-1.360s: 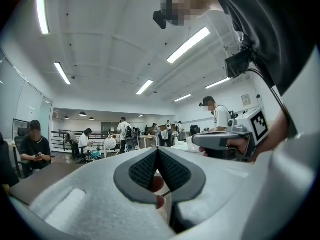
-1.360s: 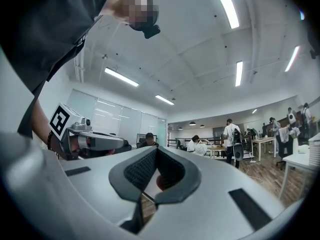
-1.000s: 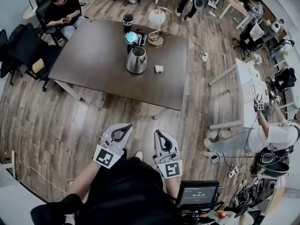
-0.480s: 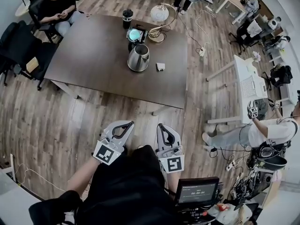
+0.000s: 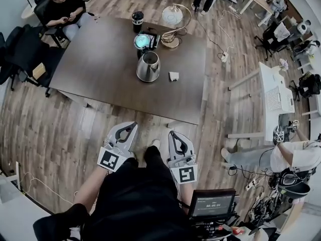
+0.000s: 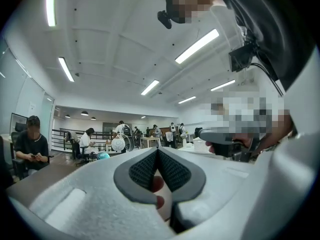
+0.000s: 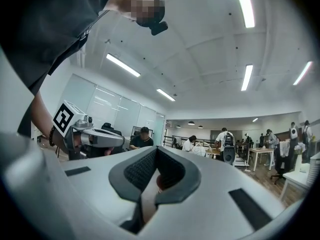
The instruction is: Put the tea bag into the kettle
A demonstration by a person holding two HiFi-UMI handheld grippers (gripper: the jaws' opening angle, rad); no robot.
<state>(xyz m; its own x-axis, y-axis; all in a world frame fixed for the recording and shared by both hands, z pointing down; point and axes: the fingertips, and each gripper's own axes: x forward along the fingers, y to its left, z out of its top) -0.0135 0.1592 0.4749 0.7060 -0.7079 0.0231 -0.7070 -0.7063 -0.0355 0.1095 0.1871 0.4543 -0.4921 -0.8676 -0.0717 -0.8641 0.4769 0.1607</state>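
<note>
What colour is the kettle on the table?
The kettle is shiny silver metal, and the head view shows it best.

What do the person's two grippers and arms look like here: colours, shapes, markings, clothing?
The left gripper and right gripper match: smooth white shells tapering forward, with dark grey ribbed pads lining the jaws. Each carries a white cube at its rear, printed with black square markers. The person wears a black top, and the forearms are uncovered.
</note>
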